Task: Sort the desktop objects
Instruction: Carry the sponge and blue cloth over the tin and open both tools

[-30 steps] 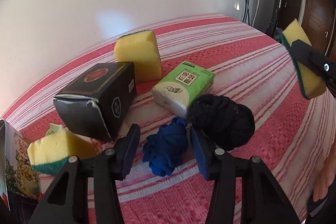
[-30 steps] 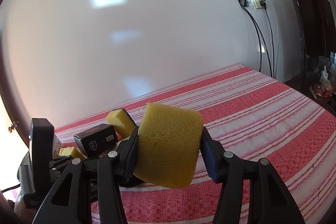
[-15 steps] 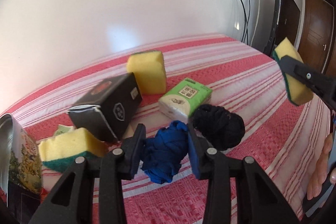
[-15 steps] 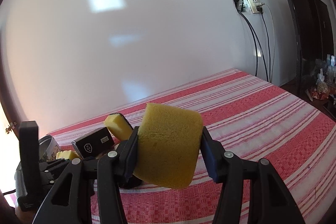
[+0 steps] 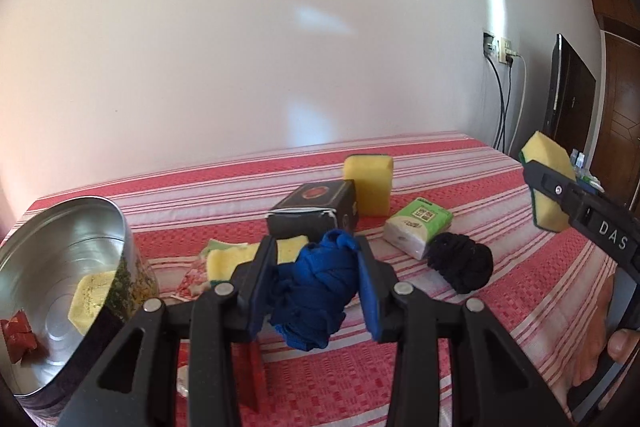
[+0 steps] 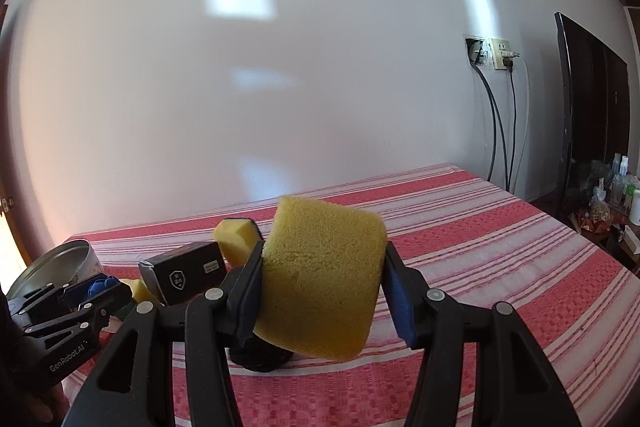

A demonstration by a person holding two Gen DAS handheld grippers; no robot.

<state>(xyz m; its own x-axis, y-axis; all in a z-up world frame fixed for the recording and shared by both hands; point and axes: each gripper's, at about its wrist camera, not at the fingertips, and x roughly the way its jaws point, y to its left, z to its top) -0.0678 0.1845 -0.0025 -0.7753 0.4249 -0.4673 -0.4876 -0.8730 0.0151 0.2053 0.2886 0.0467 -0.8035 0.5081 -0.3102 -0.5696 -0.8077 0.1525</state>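
Left wrist view: my left gripper (image 5: 316, 287) is clamped on the blue cloth bundle (image 5: 314, 287), pads pressed into both flanks, and the bundle hangs clear of the red striped worktop (image 5: 500, 299). The relation I care about is the metal tin (image 5: 68, 291): it sits at the left edge of the worktop, tipped so its open mouth faces toward me and to the right, and it lies left of and slightly below the bundle. I judge the tin to be the drop target, since a yellow piece and something red already lie inside it. The left gripper is far the nearer of the two. Beyond the bundle, toward the far edge, stand the black box (image 5: 316, 213), an upright yellow sponge (image 5: 370, 185), a green tissue pack (image 5: 418, 229) and a black cloth ball (image 5: 460, 265). The right gripper shows at the right edge of this view, holding its sponge.

Right wrist view: my right gripper (image 6: 324, 285) squeezes a yellow sponge (image 6: 320, 279), lifted off the worktop. The tin (image 6: 60, 261) lies well to its left, with the left gripper between them, so I would let the left side drop first.
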